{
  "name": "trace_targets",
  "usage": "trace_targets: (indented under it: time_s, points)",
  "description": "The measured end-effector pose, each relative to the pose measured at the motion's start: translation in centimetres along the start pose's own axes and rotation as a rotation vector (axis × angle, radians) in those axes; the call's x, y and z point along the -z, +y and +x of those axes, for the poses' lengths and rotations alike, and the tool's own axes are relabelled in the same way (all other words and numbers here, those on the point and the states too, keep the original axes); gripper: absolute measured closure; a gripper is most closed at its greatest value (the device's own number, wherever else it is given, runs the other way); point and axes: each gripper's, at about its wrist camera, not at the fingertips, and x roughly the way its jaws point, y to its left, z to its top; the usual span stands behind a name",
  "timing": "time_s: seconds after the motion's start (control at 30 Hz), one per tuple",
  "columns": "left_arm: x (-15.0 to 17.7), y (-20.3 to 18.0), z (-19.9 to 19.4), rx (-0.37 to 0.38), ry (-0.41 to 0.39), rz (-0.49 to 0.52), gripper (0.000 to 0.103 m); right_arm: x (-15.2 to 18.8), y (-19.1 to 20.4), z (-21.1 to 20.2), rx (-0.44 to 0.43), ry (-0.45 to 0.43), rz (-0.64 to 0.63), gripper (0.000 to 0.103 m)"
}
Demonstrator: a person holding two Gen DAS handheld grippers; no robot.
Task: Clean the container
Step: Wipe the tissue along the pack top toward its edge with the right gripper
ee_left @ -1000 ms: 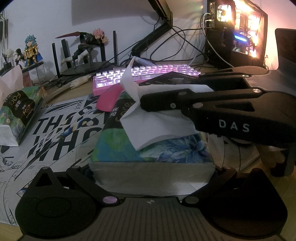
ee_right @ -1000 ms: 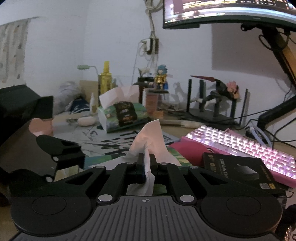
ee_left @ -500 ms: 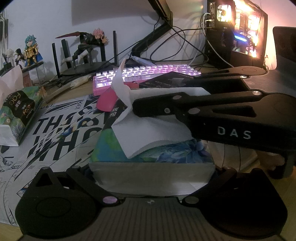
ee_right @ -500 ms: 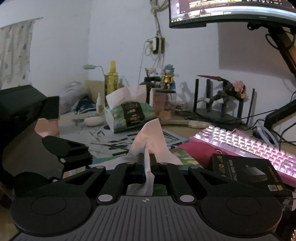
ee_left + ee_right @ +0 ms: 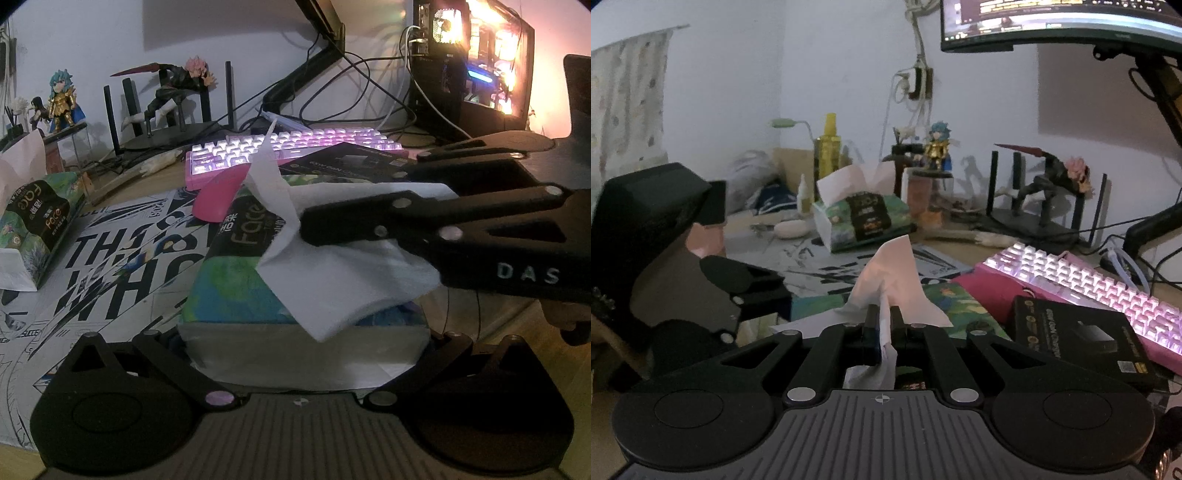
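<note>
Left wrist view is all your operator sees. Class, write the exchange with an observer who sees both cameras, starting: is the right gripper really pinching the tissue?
Observer: Yes. In the right wrist view the right gripper is shut on the tissue, with the sheet squeezed between both fingertips.
Operator: What hangs overhead?
Observer: A lit monitor with windows open on it.
Operator: Anything behind the far tissue pack?
Observer: A yellow bottle stands upright there.
</note>
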Motion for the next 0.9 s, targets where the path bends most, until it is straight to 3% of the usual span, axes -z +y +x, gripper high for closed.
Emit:
trace_targets:
  time_s: [0.2, 0.9]
  points:
    - [0.0, 0.0, 0.0, 0.0, 0.0, 0.0, 0.0, -0.1, 0.6, 0.4, -0.025, -0.012, -0.003, 0.097]
    - [0.0, 0.0, 0.0, 0.0, 0.0, 0.0, 0.0, -0.3, -0.4, 0.1, 0.049, -0.029, 0.038, 0.097]
